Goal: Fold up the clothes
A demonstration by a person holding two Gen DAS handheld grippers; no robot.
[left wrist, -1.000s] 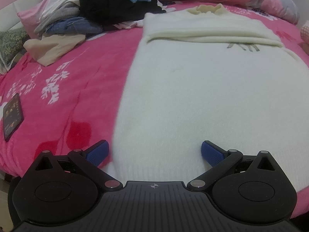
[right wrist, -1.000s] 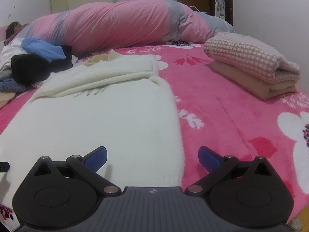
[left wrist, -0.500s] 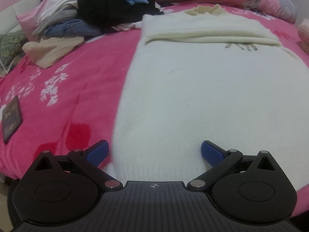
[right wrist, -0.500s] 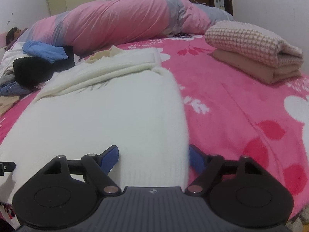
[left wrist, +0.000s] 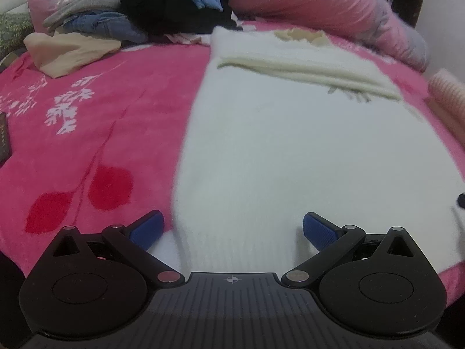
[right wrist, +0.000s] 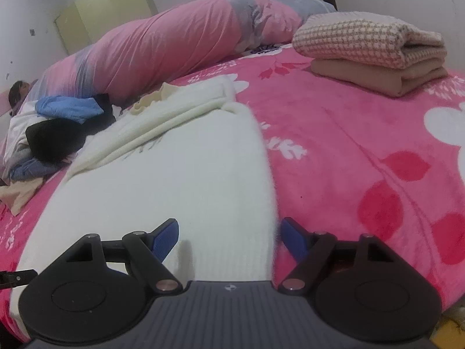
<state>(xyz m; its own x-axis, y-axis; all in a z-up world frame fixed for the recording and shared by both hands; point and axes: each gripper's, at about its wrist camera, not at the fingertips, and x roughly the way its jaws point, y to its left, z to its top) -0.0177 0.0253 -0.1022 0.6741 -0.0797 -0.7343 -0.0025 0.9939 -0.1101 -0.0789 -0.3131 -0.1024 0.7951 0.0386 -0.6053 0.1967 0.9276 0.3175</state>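
Two sets of tongs spread at near bed edge, left gripper point(left wrist: 231, 228) and right gripper point(right wrist: 229, 237) straddling hem corners of white sweater point(left wrist: 290, 145), neither pinching. Long axis running straight away toward far edge; both equally near.

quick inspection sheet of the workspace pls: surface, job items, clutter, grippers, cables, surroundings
Surface: bed with pink flowered blanket.
Job's things: white sweater lies flat, sleeves folded across its far end; its ribbed hem is nearest both grippers.
Clutter: heap of unfolded clothes at far left; two folded items stacked at far right; dark flat object at the left edge of the bed, kind unclear.
Grippers: left gripper open over the hem's left corner; right gripper open, narrower, straddling the hem's right corner; neither pinches the cloth.
Cables: nothing seen for sure.
Surroundings: rolled pink duvet behind, pale walls, cupboard.
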